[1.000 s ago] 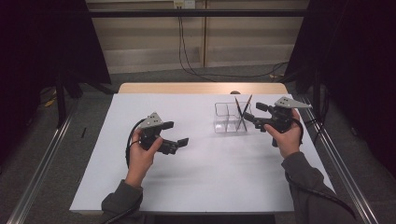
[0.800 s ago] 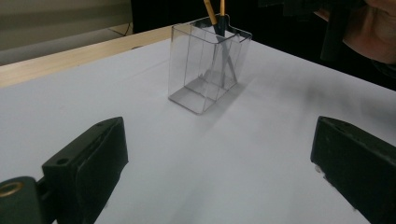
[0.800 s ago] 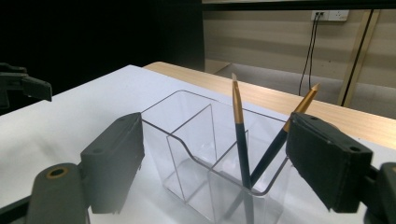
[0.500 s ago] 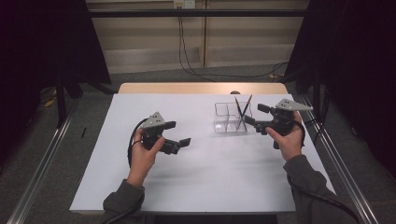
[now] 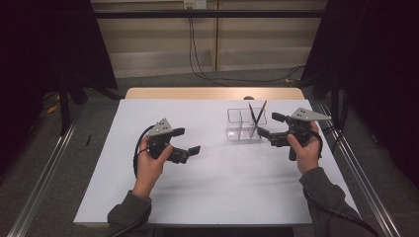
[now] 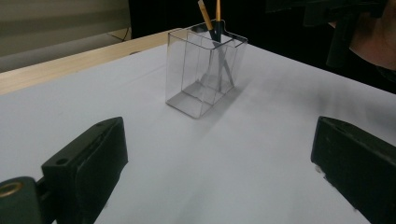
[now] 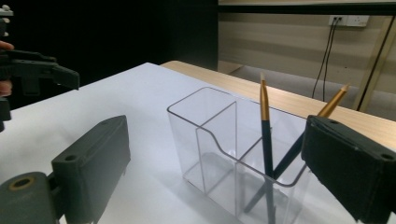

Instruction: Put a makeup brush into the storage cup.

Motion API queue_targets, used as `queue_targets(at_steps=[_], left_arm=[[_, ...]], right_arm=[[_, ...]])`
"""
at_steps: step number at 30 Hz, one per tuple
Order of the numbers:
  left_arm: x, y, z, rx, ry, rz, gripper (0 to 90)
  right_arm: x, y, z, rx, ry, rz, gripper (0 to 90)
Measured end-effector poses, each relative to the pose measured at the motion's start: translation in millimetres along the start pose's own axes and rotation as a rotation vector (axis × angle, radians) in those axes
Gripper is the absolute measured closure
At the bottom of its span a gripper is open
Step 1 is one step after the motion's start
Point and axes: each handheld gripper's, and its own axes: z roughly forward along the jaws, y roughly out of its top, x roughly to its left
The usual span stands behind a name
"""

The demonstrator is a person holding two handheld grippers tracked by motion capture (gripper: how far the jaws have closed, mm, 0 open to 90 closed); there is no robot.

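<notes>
The white surface [image 5: 212, 187] takes up most of the scene, with a strip of bare wood along its far edge. Standing on it, right of centre and toward the back, is a clear two-compartment holder [image 5: 243, 124]. Two dark pencils with gold ends [image 7: 266, 135] stand in the compartment nearer the person's right, crossed and leaning on its rim, which keeps them upright and easy to take from above. The other compartment looks empty.

The right claw [image 5: 269, 131] sits just beside the holder at about rim height, held level and aimed at it. Its jaws have just been opening and now stand wide apart with nothing pressed between them (the holder and pencils lie beyond the pads, not inside them); it looks as though the pencils were just let go into the holder.

The left claw [image 5: 190, 150] hovers well apart, near the middle of the surface, jaws open and empty, probably waiting its turn.

Around the surface are a rail on either side, dark curtains, and cables hanging from a wall socket. Nothing stands between either claw and the holder.
</notes>
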Motion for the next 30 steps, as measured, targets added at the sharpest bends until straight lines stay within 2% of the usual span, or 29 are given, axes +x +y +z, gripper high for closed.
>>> queue_targets(at_steps=[9, 21, 30], left_arm=[[-0.1, 0.7, -1.7, -0.011, -0.008, 0.005, 3.5], [0.1, 0.7, -2.7, -0.020, -0.011, 0.002, 3.4], [0.1, 0.9, -3.2, -0.016, -0.008, 0.003, 3.4]], right_arm=[[6.4, -1.6, -4.4, 0.003, 0.003, -0.017, 7.3], [5.9, -12.5, -11.0, -0.003, -0.006, 0.008, 7.3], [10.3, -17.6, -15.4, 0.012, 0.007, 0.000, 7.3]])
